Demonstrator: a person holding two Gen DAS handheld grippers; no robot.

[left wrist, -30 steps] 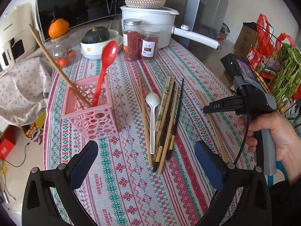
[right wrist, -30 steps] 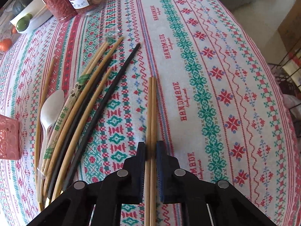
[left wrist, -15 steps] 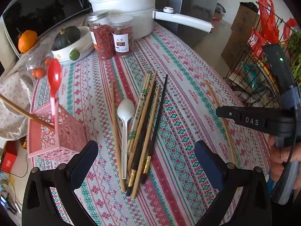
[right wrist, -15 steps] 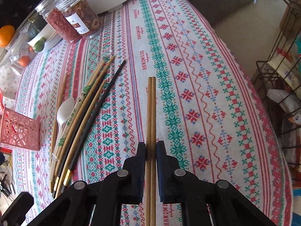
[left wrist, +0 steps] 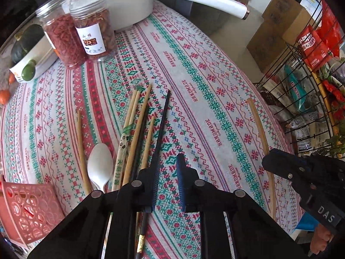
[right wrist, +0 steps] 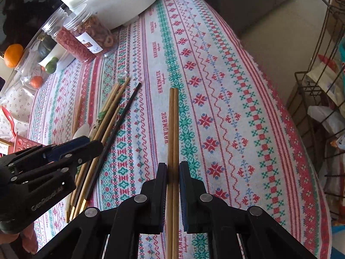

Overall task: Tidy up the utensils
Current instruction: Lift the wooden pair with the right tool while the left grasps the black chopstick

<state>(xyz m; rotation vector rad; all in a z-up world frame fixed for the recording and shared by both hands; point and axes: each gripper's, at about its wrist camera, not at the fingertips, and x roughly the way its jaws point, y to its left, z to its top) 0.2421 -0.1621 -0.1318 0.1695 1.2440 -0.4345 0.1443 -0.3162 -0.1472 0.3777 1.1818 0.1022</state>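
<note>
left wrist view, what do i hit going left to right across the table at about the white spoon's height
pink basket → lone bamboo chopstick → white spoon → bundle of chopsticks → black chopstick → left gripper → bamboo pair → right gripper

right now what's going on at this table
A person is sorting utensils with two handheld grippers. The right gripper is shut on a pair of wooden chopsticks. The left gripper, fingers apart, is over the loose pile of chopsticks beside the white spoon. The pink basket sits nearby.
</note>
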